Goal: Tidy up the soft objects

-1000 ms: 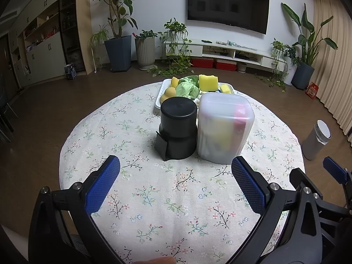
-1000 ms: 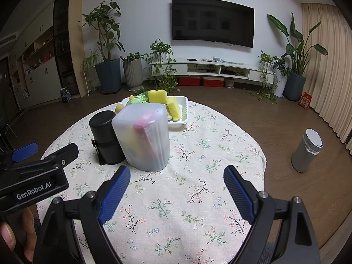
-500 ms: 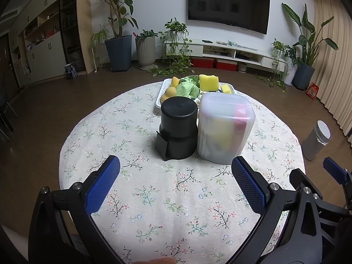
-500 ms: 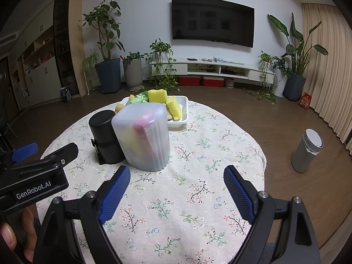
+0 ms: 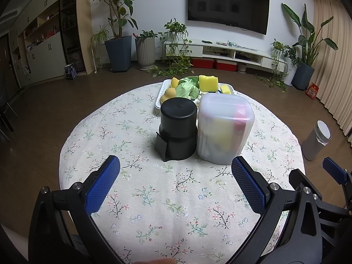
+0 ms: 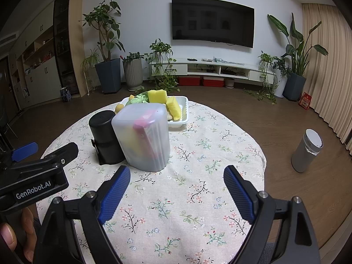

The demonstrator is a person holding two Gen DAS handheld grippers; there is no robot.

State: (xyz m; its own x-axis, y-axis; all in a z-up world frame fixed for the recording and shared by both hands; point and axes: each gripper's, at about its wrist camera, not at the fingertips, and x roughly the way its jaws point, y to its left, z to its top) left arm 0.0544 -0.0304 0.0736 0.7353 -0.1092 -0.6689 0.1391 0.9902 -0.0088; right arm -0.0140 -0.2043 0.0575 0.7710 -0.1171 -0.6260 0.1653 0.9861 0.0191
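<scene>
A white tray (image 5: pixel 158 102) at the far side of the round table holds yellow sponges (image 5: pixel 208 82), a green cloth (image 5: pixel 187 88) and orange-yellow soft pieces (image 5: pixel 168 92). In the right wrist view the tray (image 6: pixel 182 118) shows a yellow sponge (image 6: pixel 156 95). In front of it stand a black cylinder (image 5: pixel 178 128) and a frosted plastic container (image 5: pixel 224 129) with yellow and pink things inside. My left gripper (image 5: pixel 176 171) is open and empty, near the table's front. My right gripper (image 6: pixel 177 177) is open and empty, just before the container (image 6: pixel 142 137).
The table has a floral cloth (image 5: pixel 176 198). A grey cylindrical bin (image 6: pixel 307 150) stands on the floor to the right. Potted plants, a TV and a low cabinet line the far wall. The left gripper's body (image 6: pixel 33 176) shows at the left of the right wrist view.
</scene>
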